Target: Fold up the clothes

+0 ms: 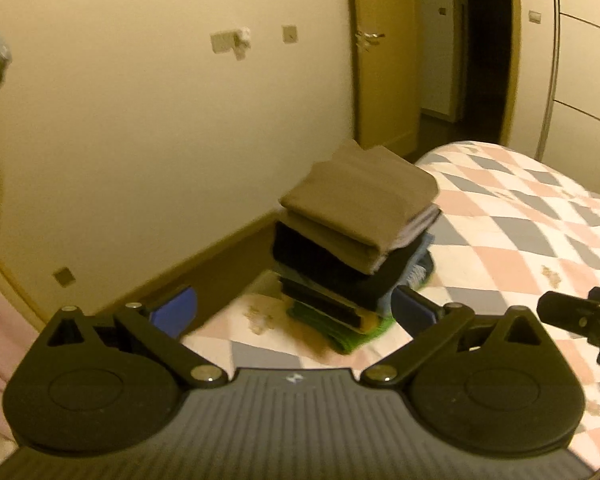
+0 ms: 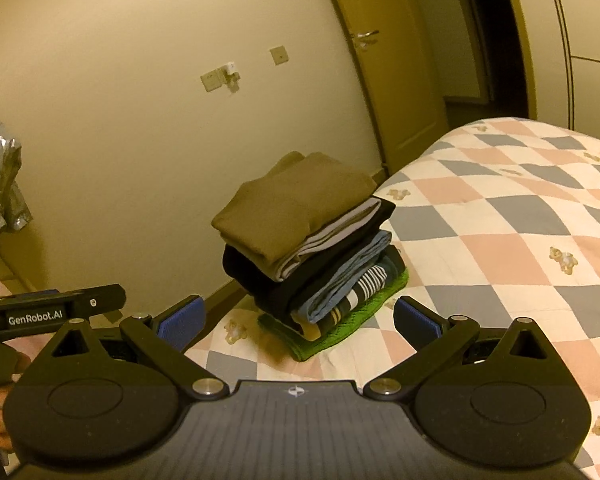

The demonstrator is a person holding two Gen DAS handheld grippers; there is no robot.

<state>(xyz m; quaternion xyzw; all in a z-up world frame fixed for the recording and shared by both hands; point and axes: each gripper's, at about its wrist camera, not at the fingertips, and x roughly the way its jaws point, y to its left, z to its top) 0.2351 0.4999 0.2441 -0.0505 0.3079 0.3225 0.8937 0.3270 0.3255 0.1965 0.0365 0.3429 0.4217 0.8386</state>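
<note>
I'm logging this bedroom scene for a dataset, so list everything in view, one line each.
folded clothes stack: one pile, olive-brown on top, then black, blue, striped, green at the bottom, at the bed's near corner by the wall.
bedspread: one, pink, grey-blue and white checks, covering the bed.
door: one, tan, beyond the bed.
wall plates: several, beige, on the wall.
silver garment: one, hanging at left.
left gripper: black, blue pads, open, empty.
right gripper: black, blue pads, open, empty.

"genrobot.ai" — white print on left tool (image 2: 52, 312)
</note>
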